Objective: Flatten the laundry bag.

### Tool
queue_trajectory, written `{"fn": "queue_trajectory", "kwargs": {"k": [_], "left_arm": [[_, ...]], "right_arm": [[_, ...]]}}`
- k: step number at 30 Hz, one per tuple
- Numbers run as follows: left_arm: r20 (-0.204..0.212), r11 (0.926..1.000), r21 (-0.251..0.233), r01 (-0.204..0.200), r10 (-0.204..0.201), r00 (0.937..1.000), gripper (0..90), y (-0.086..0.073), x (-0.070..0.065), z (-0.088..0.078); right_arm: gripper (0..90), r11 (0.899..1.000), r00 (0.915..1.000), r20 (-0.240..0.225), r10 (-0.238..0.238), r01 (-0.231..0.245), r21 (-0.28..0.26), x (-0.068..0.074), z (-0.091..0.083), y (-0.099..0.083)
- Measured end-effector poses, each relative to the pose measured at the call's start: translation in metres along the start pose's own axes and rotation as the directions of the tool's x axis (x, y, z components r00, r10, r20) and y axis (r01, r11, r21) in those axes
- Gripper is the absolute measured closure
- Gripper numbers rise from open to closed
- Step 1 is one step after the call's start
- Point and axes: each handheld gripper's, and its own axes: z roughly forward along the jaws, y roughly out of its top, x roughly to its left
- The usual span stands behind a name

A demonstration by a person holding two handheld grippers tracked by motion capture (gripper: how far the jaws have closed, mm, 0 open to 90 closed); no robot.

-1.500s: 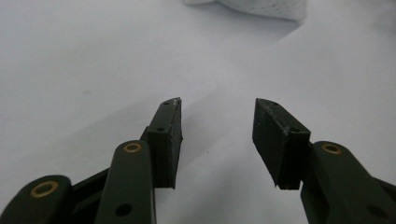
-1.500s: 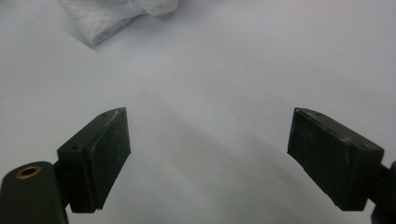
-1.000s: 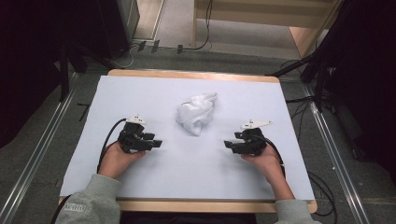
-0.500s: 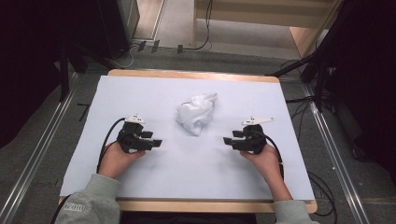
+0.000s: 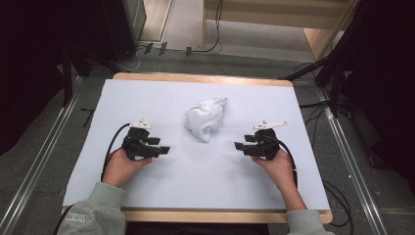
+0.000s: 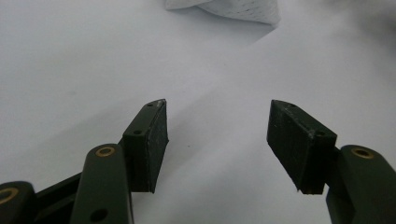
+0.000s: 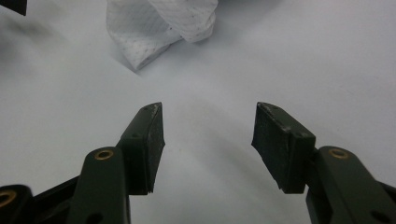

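Left gripper (image 5: 164,149) and right gripper (image 5: 240,145): fingers spread, nothing between them, left ones having just opened wider. Crumpled white cloth (image 5: 205,119) sits mid-tabletop (image 5: 147,93), at 12 o'clock between both, untouched. Grasp and everything after looks still to do.

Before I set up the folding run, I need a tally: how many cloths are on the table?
1. A single crumpled white cloth lies near the middle of the white table, between the left gripper and the right gripper. Its folds could hide another.
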Motion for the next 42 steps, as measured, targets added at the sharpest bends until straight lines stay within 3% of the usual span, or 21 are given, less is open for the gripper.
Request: {"fn": "queue_trajectory", "kwargs": {"k": [7,14,19,32,35,38,42], "left_arm": [[0.021,0.9993,-0.012,0.035,-0.034,0.9992,37.1,-0.001,0.001,-0.004],[0.012,0.9992,-0.012,0.039,-0.039,0.9992,36.6,-0.007,-0.001,-0.012],[0.003,0.9988,-0.023,0.043,-0.043,0.9991,37.4,-0.013,-0.002,-0.018],[-0.011,0.9984,-0.034,0.046,-0.047,0.9989,39.6,-0.023,-0.003,-0.026],[-0.01,0.9984,-0.031,0.048,-0.048,0.9988,39.6,-0.024,-0.003,-0.027],[-0.011,0.9984,-0.027,0.05,-0.05,0.9987,39.6,-0.025,-0.003,-0.028],[-0.016,0.9979,-0.034,0.054,-0.055,0.9984,39.7,-0.028,-0.002,-0.03]], "right_arm": [[44.6,1.0,0.9998,0.002,-0.022,0.022,0.012,0.004,0.005,0.01],[43.7,1.0,0.9998,-0.017,0.012,-0.012,-0.005,0.004,0.006,0.028],[43.5,1.0,0.9999,-0.004,-0.011,0.011,0.0,0.004,0.011,0.046],[40.9,0.999,0.9991,-0.008,-0.042,0.042,-0.004,0.002,0.035,0.092],[36.6,0.999,0.999,-0.023,-0.037,0.037,-0.021,0.003,0.041,0.103],[32.7,0.998,0.9979,-0.022,-0.061,0.061,-0.033,0.005,0.049,0.113],[34.0,0.998,0.9974,-0.027,-0.068,0.067,-0.015,0.008,0.063,0.122]]}}
